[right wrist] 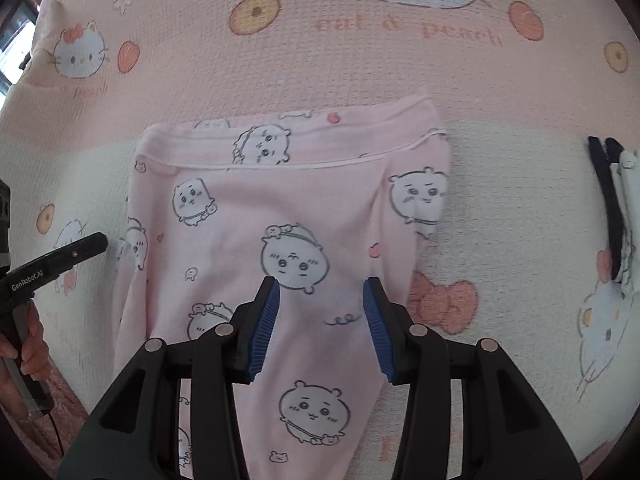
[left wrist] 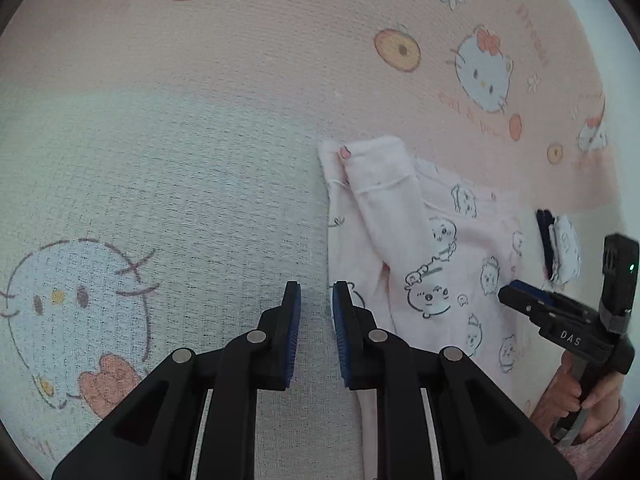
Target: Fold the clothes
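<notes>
Directly below the right gripper (right wrist: 320, 320) lies the pink printed garment (right wrist: 288, 208), spread flat on the cartoon-print bedcover (right wrist: 360, 60), its long axis running from the waistband at the far end toward the camera. The right gripper is nearer; its jaws stand wide apart and hold nothing. The left gripper (left wrist: 316, 332) hovers just beside the garment's left edge, jaws narrowly apart and empty.
</notes>
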### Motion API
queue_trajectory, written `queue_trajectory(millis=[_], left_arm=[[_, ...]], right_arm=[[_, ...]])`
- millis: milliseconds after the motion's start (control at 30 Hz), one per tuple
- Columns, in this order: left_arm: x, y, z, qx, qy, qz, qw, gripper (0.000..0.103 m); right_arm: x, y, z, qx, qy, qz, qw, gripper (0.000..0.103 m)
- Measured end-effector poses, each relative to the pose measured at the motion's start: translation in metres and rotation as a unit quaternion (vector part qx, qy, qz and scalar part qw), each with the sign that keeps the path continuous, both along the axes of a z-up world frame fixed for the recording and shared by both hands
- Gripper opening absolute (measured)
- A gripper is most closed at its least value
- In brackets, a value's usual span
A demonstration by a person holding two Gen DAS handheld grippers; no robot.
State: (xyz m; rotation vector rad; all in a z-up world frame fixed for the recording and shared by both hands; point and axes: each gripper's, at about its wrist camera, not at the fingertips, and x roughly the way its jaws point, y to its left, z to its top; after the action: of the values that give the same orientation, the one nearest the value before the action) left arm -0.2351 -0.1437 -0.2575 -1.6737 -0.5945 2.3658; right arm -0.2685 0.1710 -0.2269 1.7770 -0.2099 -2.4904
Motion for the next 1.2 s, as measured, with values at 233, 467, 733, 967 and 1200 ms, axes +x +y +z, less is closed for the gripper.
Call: queue_trajectory(millis=[233,467,733,967,1200], left_arm=[[0.001,0.032,-0.010,-0.003,0.000,-0.047,0.9989,0.018],[0.000,0.051,0.013,-0.123,0.034,-0.079,0.9887,0.002],[0.016,0.015,0.014,-0.064,-0.024,0.022,0.9974,0.008],[0.070,0.046,-0.007,-0.006,-0.065,0.011,0.9978,0.016],[0.081,0.059,-0.008,0.000,-0.043,0.004,0.9990,0.001]], right_arm=[[0.026,0.024,-0.002,-0.006,-0.013,-0.032,0.999,0.045],[0.041,0.012,-0.018,0.038,-0.012,0.005,0.999,0.045],[0.062,0.014,-0.001,0.003,-0.004,-0.010,1.000,0.053],[0.111,0.004,0.001,-0.036,-0.019,-0.003,0.999,0.053],[0.142,-0.006,-0.011,-0.020,-0.027,0.014,0.999,0.053]])
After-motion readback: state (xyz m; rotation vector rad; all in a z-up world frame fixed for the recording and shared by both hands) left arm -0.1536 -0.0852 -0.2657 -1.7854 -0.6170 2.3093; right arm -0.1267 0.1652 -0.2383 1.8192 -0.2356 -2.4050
